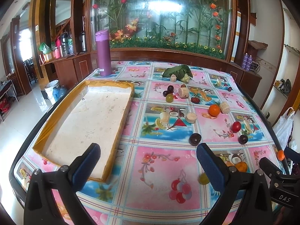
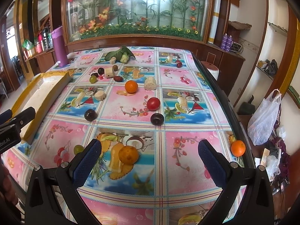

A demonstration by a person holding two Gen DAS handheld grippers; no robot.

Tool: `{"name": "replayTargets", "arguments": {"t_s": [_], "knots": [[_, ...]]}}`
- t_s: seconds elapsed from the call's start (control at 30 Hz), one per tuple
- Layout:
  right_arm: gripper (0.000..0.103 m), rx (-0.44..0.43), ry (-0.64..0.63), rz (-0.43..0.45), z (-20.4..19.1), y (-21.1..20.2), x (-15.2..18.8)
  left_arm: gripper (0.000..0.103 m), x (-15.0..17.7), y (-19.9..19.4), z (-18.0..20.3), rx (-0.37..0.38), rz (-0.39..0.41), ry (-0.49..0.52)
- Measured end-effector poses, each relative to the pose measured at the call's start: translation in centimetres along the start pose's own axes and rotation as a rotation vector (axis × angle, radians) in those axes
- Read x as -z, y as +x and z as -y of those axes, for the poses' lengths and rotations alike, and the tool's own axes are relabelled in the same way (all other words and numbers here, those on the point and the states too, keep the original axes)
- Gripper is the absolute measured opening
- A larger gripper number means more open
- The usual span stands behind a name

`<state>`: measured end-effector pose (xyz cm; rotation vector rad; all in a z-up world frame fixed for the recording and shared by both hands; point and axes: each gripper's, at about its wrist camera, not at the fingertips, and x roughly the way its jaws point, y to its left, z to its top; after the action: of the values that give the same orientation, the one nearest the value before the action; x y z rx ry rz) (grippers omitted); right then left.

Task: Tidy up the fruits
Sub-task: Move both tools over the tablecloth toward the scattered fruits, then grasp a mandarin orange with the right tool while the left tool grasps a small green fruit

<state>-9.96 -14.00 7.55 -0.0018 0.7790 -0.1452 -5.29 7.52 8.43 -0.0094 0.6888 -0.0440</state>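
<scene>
Along the left edge of the table sits the tray, and it holds nothing yet — so, as I judge it, the sorting has not begun. Every fruit is loose on the patterned cloth. Near the front edge, the dull orange lies just ahead of the right gripper, whose jaws stand wide and grip nothing; a green grape rests just beside its left finger. A brighter orange sits at the very right edge, where a nudge could roll it off. Toward the middle lie a red tomato, two dark plums and another orange. Near the far edge are more grapes, pale cut chunks and a leafy vegetable.

The left gripper hangs by the tray's near corner — jaws wide, empty. All the carrying is left to do; the near orange looks the likeliest first pick.
</scene>
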Motion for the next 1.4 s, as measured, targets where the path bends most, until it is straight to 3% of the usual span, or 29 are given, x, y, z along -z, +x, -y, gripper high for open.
{"name": "replayTargets", "arguments": {"t_s": [0.17,0.33,0.53,0.63,0.7,0.77,0.87,0.97,1.03,1.23,1.4], "knots": [[0.103,-0.016,-0.041,-0.030,-0.2,1.0,0.3,0.103,-0.1,0.1,-0.1,-0.067,0.011,0.030],[0.103,-0.115,-0.061,-0.111,-0.4,2.9,1.0,0.103,-0.1,0.8,-0.4,-0.116,-0.018,0.053],[0.098,-0.162,-0.095,-0.155,-0.9,4.5,1.1,0.103,0.4,1.3,-0.1,-0.101,-0.066,0.097],[0.084,-0.204,-0.089,-0.196,-0.8,5.5,1.2,0.103,0.7,1.4,0.2,-0.097,-0.083,0.119],[0.064,-0.235,-0.082,-0.226,-0.7,6.3,1.4,0.103,0.8,1.4,0.4,-0.092,-0.090,0.127],[0.053,-0.257,-0.077,-0.251,-0.6,6.8,1.5,0.103,0.9,1.3,0.5,-0.088,-0.095,0.137],[0.046,-0.278,-0.074,-0.260,-0.5,7.1,1.7,0.103,1.1,1.1,1.1,-0.096,-0.097,0.166],[0.032,-0.293,-0.092,-0.255,-0.6,7.1,1.6,0.103,1.6,1.5,2.1,-0.143,-0.116,0.215],[0.032,-0.300,-0.109,-0.252,-0.7,7.2,1.6,0.103,2.0,1.8,2.9,-0.151,-0.142,0.251],[0.031,-0.302,-0.107,-0.233,0.3,6.6,1.6,0.103,2.5,1.5,5.4,0.017,-0.196,0.287],[0.031,-0.295,-0.113,-0.224,1.2,6.1,1.6,0.102,2.6,3.5,6.9,0.142,-0.310,0.230]]}}
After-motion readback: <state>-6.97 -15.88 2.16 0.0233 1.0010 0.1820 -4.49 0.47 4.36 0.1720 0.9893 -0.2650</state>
